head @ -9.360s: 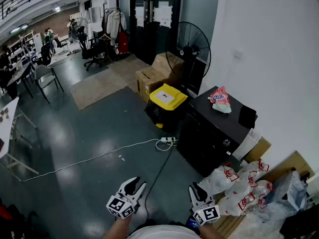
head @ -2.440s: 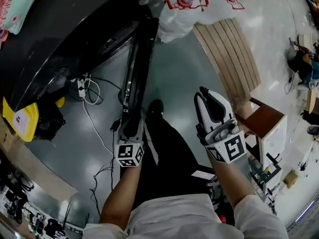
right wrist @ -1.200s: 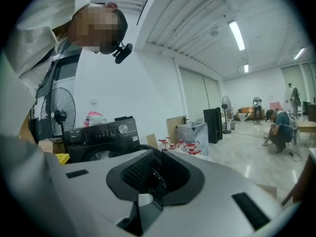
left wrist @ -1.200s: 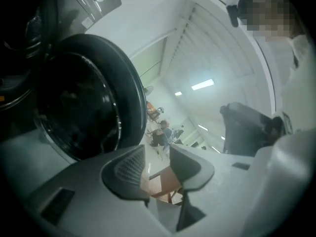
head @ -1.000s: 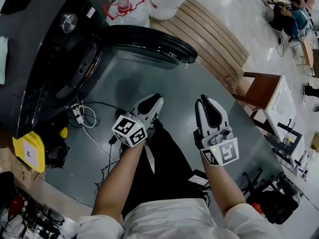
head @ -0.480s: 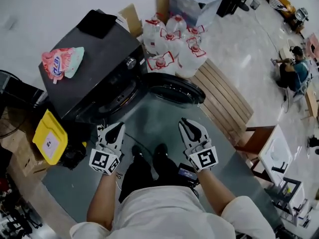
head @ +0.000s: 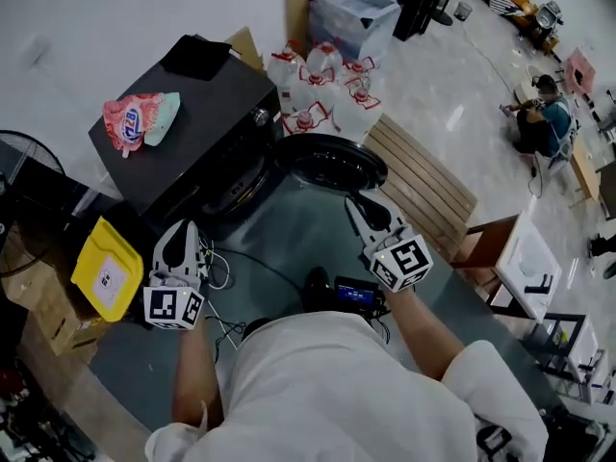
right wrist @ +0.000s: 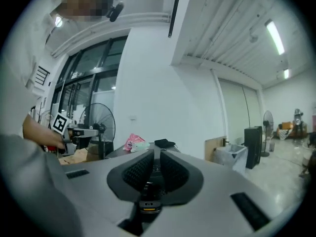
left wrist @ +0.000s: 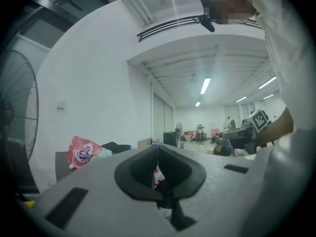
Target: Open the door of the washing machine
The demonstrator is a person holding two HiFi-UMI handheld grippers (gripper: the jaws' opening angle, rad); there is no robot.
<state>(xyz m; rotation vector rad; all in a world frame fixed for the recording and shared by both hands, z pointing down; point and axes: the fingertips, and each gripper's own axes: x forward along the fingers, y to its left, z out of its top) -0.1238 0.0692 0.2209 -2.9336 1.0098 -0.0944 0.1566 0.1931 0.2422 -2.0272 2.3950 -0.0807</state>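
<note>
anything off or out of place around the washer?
Nothing spilled or damaged. The door of the washing machine stands swung open. Only clutter: a pink pouch lying on its top and loose cables on the floor by its base.

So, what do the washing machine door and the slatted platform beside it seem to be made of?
The washing machine door looks like dark, glossy plastic, perhaps with a glass centre: its round rim shows a faint sheen, but the view is too small to be sure. The slatted platform looks like bare pale wood with a matt finish: parallel planks with dark gaps between them.
</note>
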